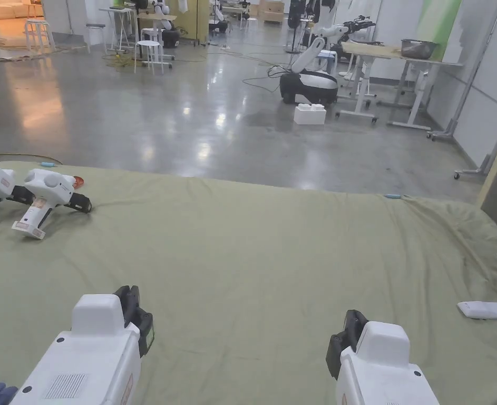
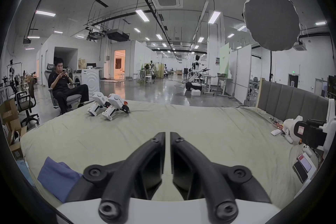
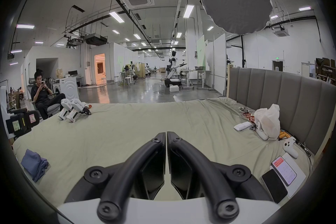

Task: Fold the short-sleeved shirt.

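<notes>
Both tools (image 2: 167, 134) (image 3: 166, 133) closed, empty, above bedsheet (image 1: 252, 253); blue shirt (image 3: 34, 164) lies crumpled, folded.

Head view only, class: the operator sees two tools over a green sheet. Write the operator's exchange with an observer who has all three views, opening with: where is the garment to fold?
Observer: A blue garment lies bunched on the green sheet, off to the left of the left tool.
Operator: Is that tool holding anything?
Observer: No. In the left gripper view its jaws stand almost together with nothing between them.
Operator: And the right tool?
Observer: The right tool is closed and empty too, pointing across bare sheet.
</notes>
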Demonstrator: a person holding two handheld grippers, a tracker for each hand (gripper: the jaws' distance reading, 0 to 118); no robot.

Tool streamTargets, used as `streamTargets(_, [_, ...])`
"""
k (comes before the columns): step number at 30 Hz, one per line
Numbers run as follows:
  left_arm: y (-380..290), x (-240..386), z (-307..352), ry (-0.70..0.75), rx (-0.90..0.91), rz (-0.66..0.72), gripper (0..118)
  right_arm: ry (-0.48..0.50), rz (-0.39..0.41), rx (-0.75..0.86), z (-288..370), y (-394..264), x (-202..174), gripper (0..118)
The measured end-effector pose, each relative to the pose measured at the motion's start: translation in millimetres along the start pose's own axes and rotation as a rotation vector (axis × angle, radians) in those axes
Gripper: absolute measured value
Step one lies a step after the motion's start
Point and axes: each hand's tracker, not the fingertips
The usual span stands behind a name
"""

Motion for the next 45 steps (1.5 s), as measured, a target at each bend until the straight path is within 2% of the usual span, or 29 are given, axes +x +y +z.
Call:
streamTargets(2, [0,-1,1,-0.010,-0.016,0.016,42,-0.003,-0.001,0.000,0,0,0,8])
streamTargets(3, [0,-1,1,-0.012,-0.024,0.022,57,-0.011,0.003,0.000,0,-1,-1,22])
streamTargets(4, [0,-3,0,-0.008,-0.029,0.022,74,-0.013,0.004,0.001,1,-1,-1,53])
streamTargets(5, [-1,-3,0,-0.003,-0.029,0.020,84,-0.013,0.000,0.002,1,-2,0,78])
streamTargets(6, [-3,-3,0,0.002,-0.024,0.019,94,-0.026,-0.002,0.000,0,-4,0,96])
streamTargets(7, [-3,-3,1,0.006,-0.019,0.025,100,-0.033,-0.009,-0.002,1,-5,0,104])
streamTargets(23, [-20,-12,3,0.047,0.028,-0.034,103,-0.033,-0.031,0.021,0,-12,3,105])
streamTargets(28, [-25,-14,1,0.031,0.015,-0.022,109,-0.007,-0.020,0.050,-3,-12,0,106])
streamTargets(32, [-27,-14,0,0.042,0.010,-0.031,110,0.044,-0.122,0.016,-8,-12,5,107])
streamTargets(36, [-25,-18,-5,0.031,-0.024,-0.013,113,-0.031,-0.201,-0.111,-17,-2,4,107])
streamTargets(41, [-31,-19,-3,0.014,0.020,-0.017,113,-0.058,-0.139,-0.102,-22,1,1,107])
streamTargets(45, [-28,-18,-4,0.019,0.003,0.000,113,-0.047,-0.143,-0.133,-25,4,-2,107])
